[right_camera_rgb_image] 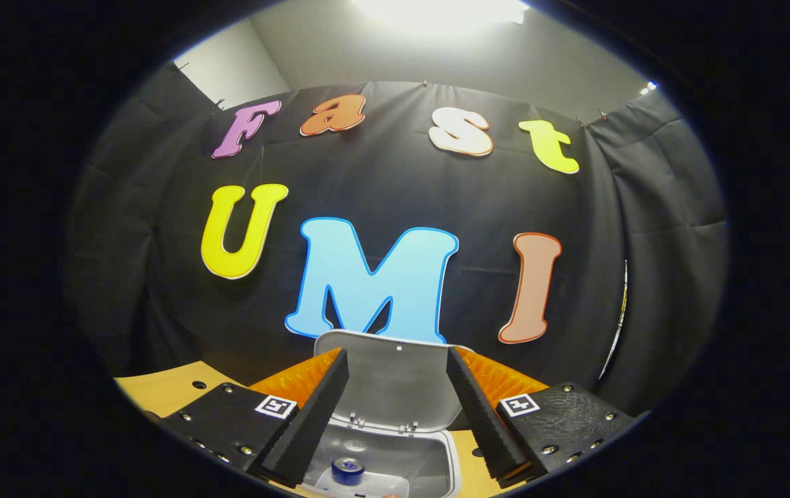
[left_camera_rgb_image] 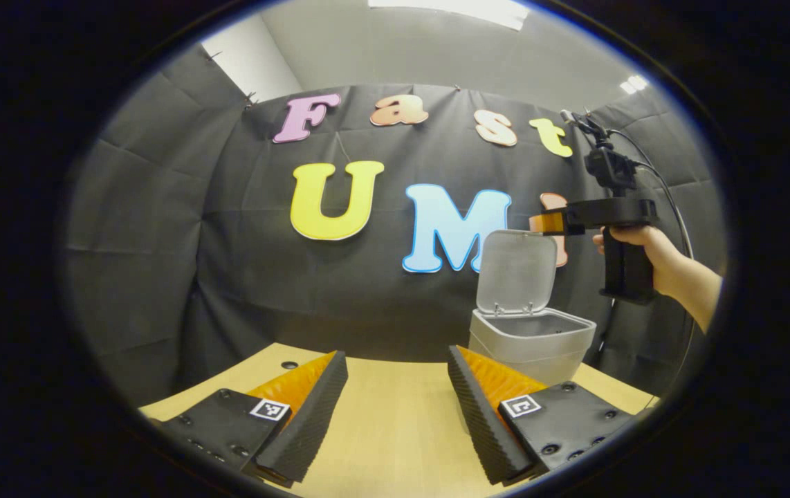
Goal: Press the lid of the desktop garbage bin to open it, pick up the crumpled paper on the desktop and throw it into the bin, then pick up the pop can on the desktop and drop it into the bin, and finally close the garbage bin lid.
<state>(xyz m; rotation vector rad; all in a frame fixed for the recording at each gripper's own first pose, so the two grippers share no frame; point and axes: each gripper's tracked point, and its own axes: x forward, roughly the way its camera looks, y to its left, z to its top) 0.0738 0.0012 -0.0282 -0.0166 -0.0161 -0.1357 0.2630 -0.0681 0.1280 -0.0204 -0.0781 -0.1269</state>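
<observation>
A small grey bin (left_camera_rgb_image: pixel 532 339) stood open on a wooden desktop (left_camera_rgb_image: pixel 395 415) while two hand-held grippers hovered empty.

The bin sat at the far right of the desk, its lid (left_camera_rgb_image: pixel 516 273) tipped upright against the black cloth wall (left_camera_rgb_image: pixel 160 242). The left gripper (left_camera_rgb_image: pixel 395 415) hung low over bare wood, fingers spread apart. The right gripper (right_camera_rgb_image: pixel 395 408), held by a hand (left_camera_rgb_image: pixel 651 252), hung above the bin, fingers spread, gripping nothing. Down inside lay the pop can (right_camera_rgb_image: pixel 348 469), with nothing blocking the opening.
</observation>
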